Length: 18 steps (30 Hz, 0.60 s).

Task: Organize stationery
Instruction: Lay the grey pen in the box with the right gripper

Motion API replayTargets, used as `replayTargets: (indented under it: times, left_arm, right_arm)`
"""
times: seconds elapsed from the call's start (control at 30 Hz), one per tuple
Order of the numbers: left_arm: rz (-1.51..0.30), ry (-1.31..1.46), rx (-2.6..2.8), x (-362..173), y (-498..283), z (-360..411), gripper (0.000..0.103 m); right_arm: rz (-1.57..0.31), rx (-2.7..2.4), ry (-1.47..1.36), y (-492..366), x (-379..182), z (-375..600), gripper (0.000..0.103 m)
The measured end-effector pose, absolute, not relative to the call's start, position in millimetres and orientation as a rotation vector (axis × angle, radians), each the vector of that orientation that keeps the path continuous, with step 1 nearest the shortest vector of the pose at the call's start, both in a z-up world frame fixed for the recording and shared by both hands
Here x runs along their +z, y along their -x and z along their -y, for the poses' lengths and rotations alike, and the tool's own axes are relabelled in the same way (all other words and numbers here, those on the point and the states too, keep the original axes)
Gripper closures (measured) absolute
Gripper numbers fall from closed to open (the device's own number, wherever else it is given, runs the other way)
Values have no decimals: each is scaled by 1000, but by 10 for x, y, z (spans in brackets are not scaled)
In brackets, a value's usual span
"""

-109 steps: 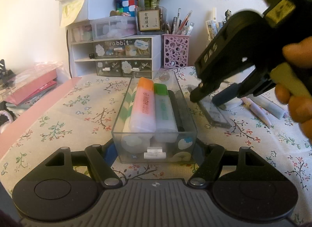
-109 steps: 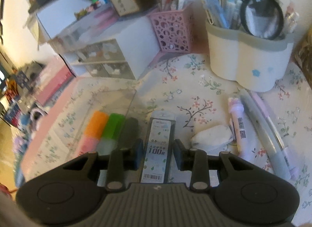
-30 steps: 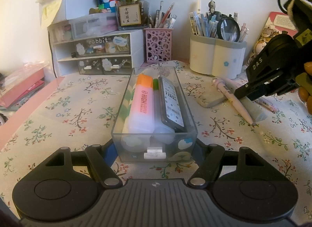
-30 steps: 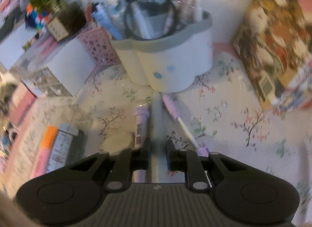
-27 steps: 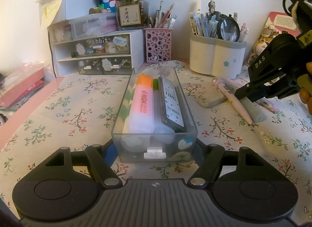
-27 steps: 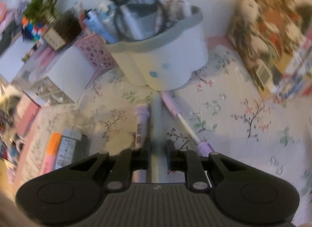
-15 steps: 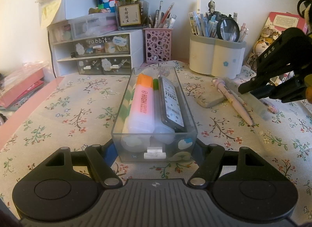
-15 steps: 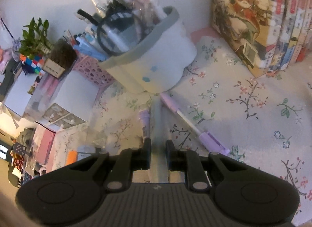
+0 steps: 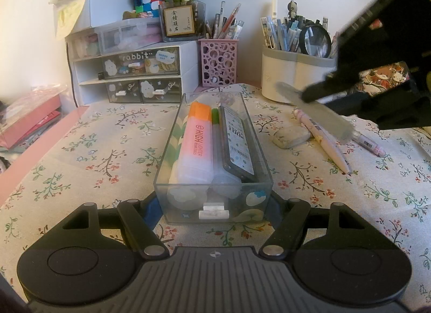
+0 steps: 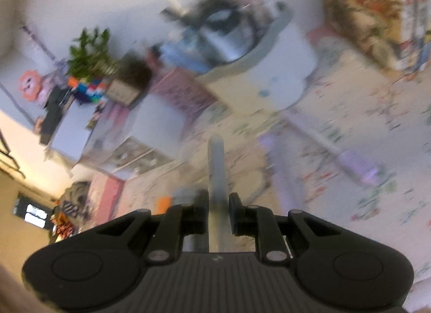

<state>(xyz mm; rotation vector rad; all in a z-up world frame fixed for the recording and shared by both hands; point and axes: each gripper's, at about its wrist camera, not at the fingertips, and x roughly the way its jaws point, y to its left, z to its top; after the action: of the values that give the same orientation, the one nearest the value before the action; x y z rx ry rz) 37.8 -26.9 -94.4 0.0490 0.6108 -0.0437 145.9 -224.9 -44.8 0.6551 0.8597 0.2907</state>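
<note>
Floral cloth (image 9: 80, 151) covers the desk, with drawers (image 9: 140, 76) and pen cups along the wall. At its middle the left gripper (image 9: 214, 213) is closed on the near end of a clear box (image 9: 258, 148) holding an orange highlighter (image 9: 196, 143) and a lead case (image 9: 237, 140). Right of the box, the right gripper (image 10: 218, 213) pinches a grey pen (image 10: 216, 167) held above the cloth, over an eraser (image 9: 291, 136) and a pink pen (image 9: 323, 140).

bare cloth (image 9: 89, 157) left of clear bin (image 9: 172, 135); eraser (image 9: 291, 136), pens (image 9: 323, 138) crowd right side.
</note>
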Motion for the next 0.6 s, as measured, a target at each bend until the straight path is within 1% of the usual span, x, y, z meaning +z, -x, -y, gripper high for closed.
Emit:
replayTargets:
  times: [0.4,0.53,0.6]
  left_arm:
    - [-611,-49,-46,-945,-393,280,31]
    - [-611,-47,-49,-946,-388,284,31]
    - [-611,-47,-49,-946,-388,284,31]
  right_arm:
    - [-932,316,-701,-1475,-451,1735,92]
    - [-964,309,-628,-1492,-435,1603,90]
    - [-948,282,-608,-1460,-417,1608,88]
